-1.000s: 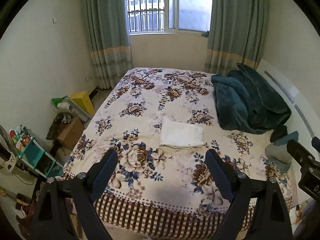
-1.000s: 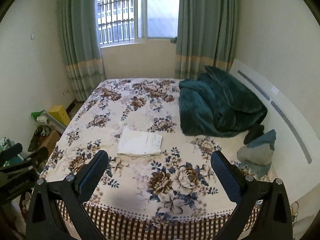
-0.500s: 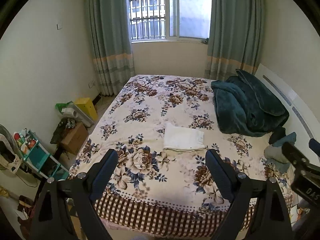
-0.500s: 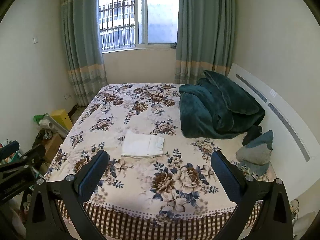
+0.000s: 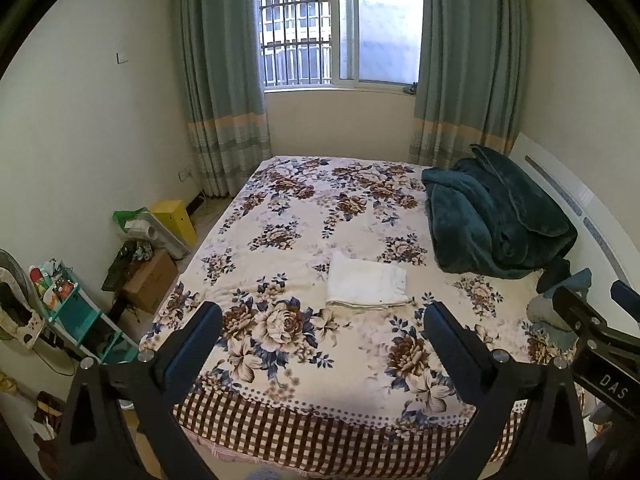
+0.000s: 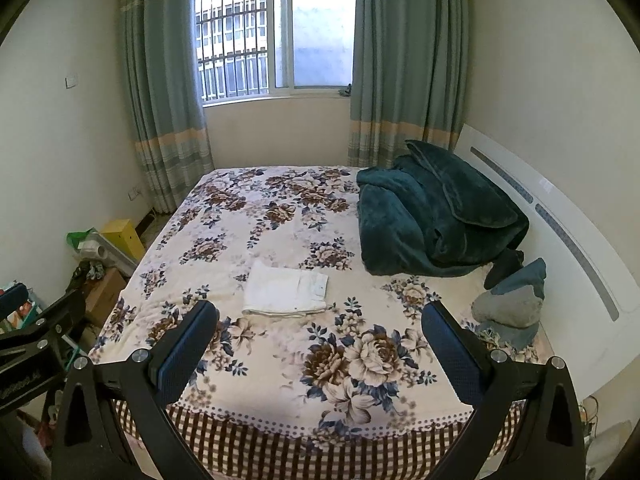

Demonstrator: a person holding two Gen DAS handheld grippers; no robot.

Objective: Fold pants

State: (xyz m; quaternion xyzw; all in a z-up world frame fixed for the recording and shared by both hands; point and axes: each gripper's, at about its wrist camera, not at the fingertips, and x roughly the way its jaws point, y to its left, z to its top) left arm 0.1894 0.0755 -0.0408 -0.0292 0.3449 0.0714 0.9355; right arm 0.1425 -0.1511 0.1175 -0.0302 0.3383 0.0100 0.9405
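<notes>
Lying folded on bed [image 5: 320, 364], pants [image 5: 366, 285] beyond spread jaws

This was a bedroom in a home. A wide bed [image 5: 312, 216] in a floral cover filled most of the room, with a crumpled dark green blanket [image 5: 492, 220] at its right edge against a white headboard [image 6: 560, 232]. Teal curtains [image 6: 164, 92] flanked a barred window [image 5: 340, 28], and household clutter, including a cardboard box [image 5: 150, 280], lined the left wall.
</notes>
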